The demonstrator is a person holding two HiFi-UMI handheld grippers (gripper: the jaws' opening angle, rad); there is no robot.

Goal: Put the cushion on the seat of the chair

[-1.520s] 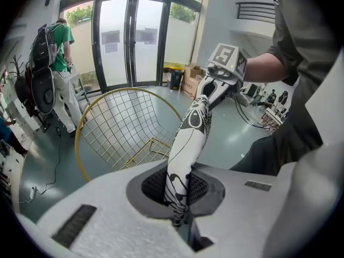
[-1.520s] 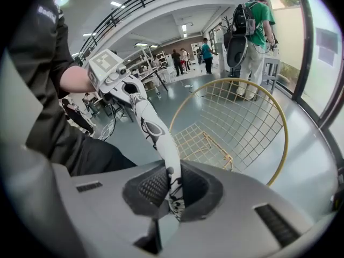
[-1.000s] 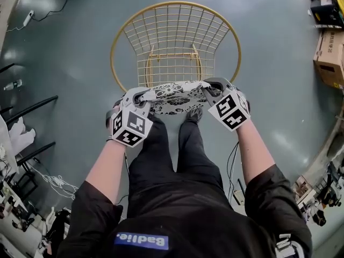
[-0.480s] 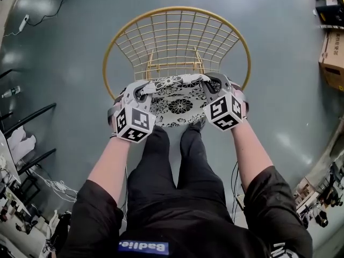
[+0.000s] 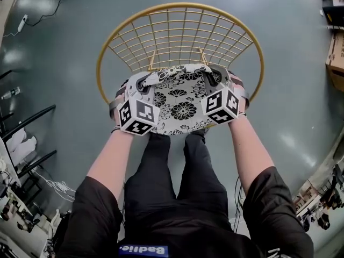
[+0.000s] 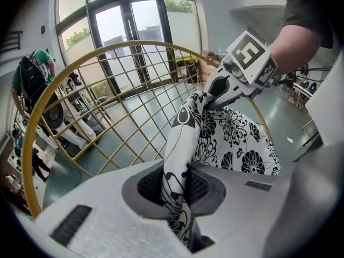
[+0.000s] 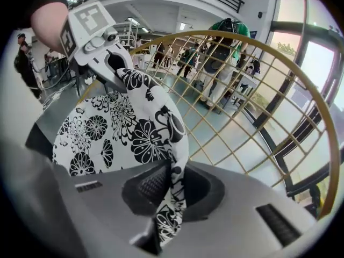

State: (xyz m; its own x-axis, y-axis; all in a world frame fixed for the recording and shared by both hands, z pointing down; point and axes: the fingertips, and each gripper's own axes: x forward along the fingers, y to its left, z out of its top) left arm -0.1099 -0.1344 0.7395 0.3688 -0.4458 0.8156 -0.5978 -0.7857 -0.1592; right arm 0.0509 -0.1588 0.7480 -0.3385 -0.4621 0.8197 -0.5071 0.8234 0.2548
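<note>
Gold wire chair (image 5: 180, 7), one, beyond my left gripper (image 5: 143, 85) and right gripper (image 5: 213, 78), both clamping one white black-flowered cushion (image 5: 180, 109) between them.

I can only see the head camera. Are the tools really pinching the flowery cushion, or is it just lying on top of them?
Observer: Really pinching. The left gripper view shows the left tool shut on the cushion, with a fold of its edge squeezed between the pads.
Operator: And the other tool?
Observer: Same thing. In the right gripper view the right tool is shut on a fold of the opposite edge.
Operator: What's past the chair? I only see floor.
Observer: Through the chair back's gold wires, the left gripper view shows tall glass doors.
</note>
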